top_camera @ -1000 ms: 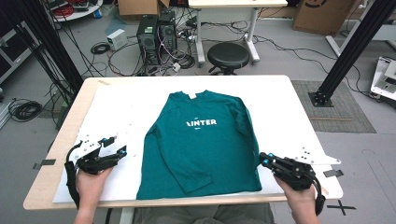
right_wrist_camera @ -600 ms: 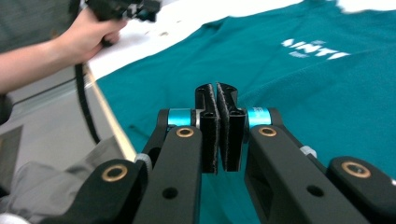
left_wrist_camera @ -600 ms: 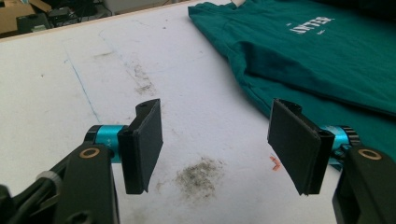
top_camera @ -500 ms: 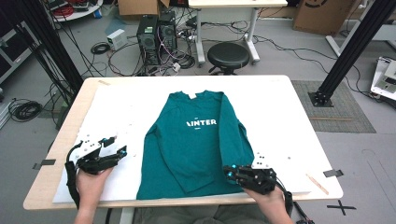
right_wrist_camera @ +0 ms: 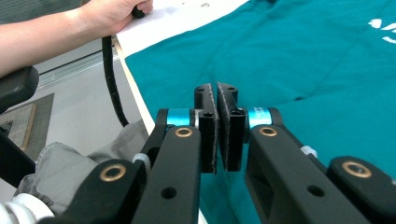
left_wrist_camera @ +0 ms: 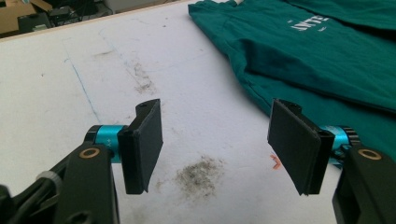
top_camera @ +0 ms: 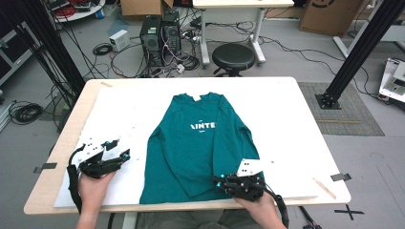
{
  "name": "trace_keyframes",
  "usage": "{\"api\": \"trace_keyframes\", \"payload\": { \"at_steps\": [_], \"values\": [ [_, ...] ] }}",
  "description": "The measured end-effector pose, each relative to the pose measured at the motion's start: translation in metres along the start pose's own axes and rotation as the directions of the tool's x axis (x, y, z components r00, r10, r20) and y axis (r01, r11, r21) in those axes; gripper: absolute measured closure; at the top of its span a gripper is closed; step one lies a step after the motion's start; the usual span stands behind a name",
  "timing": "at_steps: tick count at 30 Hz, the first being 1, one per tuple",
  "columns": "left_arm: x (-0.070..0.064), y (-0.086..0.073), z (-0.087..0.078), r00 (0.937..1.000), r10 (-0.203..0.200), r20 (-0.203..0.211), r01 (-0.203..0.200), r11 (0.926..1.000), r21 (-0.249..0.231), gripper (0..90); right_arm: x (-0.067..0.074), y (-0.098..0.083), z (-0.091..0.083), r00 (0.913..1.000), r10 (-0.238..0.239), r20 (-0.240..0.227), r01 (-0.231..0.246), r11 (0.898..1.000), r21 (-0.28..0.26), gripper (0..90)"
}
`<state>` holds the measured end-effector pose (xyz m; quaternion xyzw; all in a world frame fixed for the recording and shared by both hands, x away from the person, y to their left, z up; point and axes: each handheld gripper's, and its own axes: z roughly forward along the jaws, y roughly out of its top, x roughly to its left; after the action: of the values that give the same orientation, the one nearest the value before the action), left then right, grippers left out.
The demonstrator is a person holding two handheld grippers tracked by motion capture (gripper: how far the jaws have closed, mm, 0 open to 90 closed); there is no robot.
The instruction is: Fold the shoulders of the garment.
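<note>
With my right gripper [top_camera: 228, 182] pinched shut on nothing over the near right hem of the green shirt [top_camera: 200, 143] lying mid-table, and my left gripper [top_camera: 116, 153] open and empty, I judge folding is starting, so next I must open and grasp the hem.

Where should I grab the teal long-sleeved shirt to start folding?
Pinch the teal long-sleeved shirt at its near hem corner, by the right gripper, coming in low from the table's near edge. It lies flat, so only edges give the jaws something to pinch.
</note>
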<state>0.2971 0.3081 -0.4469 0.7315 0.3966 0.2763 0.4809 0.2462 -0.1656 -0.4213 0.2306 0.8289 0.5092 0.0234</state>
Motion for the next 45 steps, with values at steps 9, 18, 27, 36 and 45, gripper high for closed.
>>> {"api": "trace_keyframes", "payload": {
  "at_steps": [9, 18, 27, 36, 45],
  "values": [
    [0.000, 0.000, 0.000, 1.0000, 0.004, 0.003, -0.004, 1.0000, -0.001, 35.5, 0.007, 0.004, 0.014, 0.9990, -0.043, 0.012, 0.042, 0.999, 0.034, 85.6],
    [-0.001, 0.000, 0.000, 1.0000, 0.003, 0.004, -0.003, 1.0000, -0.001, 35.5, -0.025, 0.011, -0.030, 0.9682, 0.005, 0.250, 0.013, 0.997, -0.072, 58.5],
    [-0.003, 0.005, -0.001, 0.9996, -0.018, 0.022, 0.019, 0.9997, -0.014, 35.5, -0.077, 0.024, -0.066, 0.8851, 0.084, 0.458, -0.011, 0.987, -0.159, 41.5],
    [-0.010, 0.011, -0.003, 0.9998, 0.006, 0.020, -0.006, 0.9995, -0.031, 35.5, -0.118, 0.031, -0.074, 0.8069, 0.125, 0.577, -0.041, 0.987, -0.157, 46.4],
    [-0.009, 0.013, -0.007, 1.0000, -0.002, 0.001, 0.002, 0.9990, -0.044, 35.5, -0.129, 0.019, -0.093, 0.7705, 0.180, 0.612, -0.085, 0.980, -0.181, 43.3]
  ]
}}
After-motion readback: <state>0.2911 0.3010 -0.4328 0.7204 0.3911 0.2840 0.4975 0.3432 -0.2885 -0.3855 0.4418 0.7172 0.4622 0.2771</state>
